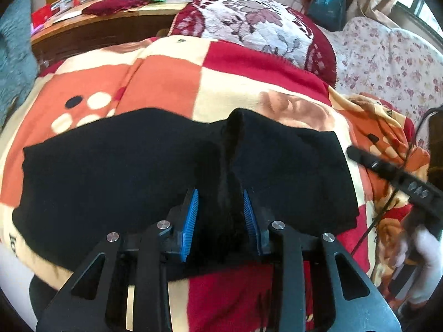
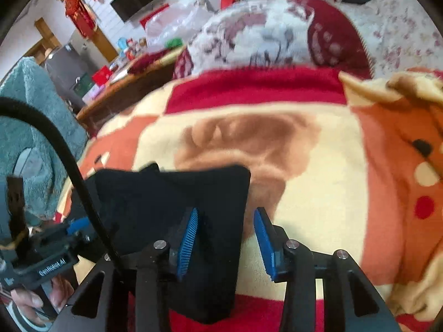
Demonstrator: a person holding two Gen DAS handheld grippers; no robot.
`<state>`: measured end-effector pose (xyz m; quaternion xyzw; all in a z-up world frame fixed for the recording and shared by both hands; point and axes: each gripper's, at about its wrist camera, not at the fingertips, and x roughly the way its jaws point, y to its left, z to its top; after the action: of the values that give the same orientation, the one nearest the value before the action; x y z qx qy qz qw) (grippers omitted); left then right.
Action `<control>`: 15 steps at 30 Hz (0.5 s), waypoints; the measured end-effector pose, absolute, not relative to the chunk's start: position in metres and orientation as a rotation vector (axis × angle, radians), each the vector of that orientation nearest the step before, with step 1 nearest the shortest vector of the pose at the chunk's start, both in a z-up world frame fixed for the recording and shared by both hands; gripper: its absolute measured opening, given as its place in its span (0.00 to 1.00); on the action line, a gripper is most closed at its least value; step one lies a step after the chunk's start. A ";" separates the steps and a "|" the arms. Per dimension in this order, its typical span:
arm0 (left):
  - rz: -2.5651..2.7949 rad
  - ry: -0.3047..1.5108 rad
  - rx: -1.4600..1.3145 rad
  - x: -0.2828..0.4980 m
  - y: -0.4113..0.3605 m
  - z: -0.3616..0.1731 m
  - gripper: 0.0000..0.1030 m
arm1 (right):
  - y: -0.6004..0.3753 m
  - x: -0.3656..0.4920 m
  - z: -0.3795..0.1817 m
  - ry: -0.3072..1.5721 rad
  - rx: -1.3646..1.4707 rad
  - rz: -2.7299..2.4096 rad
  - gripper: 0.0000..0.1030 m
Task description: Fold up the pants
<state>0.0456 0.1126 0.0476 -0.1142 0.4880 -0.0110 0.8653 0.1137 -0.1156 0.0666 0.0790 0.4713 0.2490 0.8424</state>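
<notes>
Nearest you in the left wrist view, your left gripper (image 1: 220, 215) has its blue pads (image 1: 193, 214) on either side of a raised ridge of the black pants (image 1: 124, 171). The cloth bunches up between the jaws, though whether the pads actually press it you cannot tell from here. Beyond the fingertips the pants lie spread flat and wide across the checked blanket (image 1: 166, 69), and the pinched fold runs away from you toward their far edge.

In the right wrist view, your right gripper (image 2: 225, 242) straddles the right-hand edge of the pants (image 2: 166, 193) — the left pad (image 2: 188, 243) sits over black fabric, the right pad (image 2: 264, 242) stands clear over the cream blanket (image 2: 318, 188), so the jaws are apart. Your left hand (image 2: 41, 296) shows at that frame's lower left.

Farther off sit a floral pillow (image 1: 249, 22) and, behind it, a cluttered wooden table (image 1: 83, 27).
</notes>
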 end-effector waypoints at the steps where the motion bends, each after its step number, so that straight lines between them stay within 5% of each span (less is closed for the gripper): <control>1: -0.020 1.019 -0.243 0.043 0.113 0.048 0.31 | -0.113 0.111 0.074 0.967 0.168 0.541 0.40; 15: 0.110 0.965 -0.234 0.008 0.144 0.070 0.31 | -0.010 0.113 0.051 1.064 0.061 0.791 0.45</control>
<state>0.0080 0.1439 0.0699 -0.1122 0.4628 0.0530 0.8777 0.1125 -0.0098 0.0514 0.0283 0.4938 0.3672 0.7878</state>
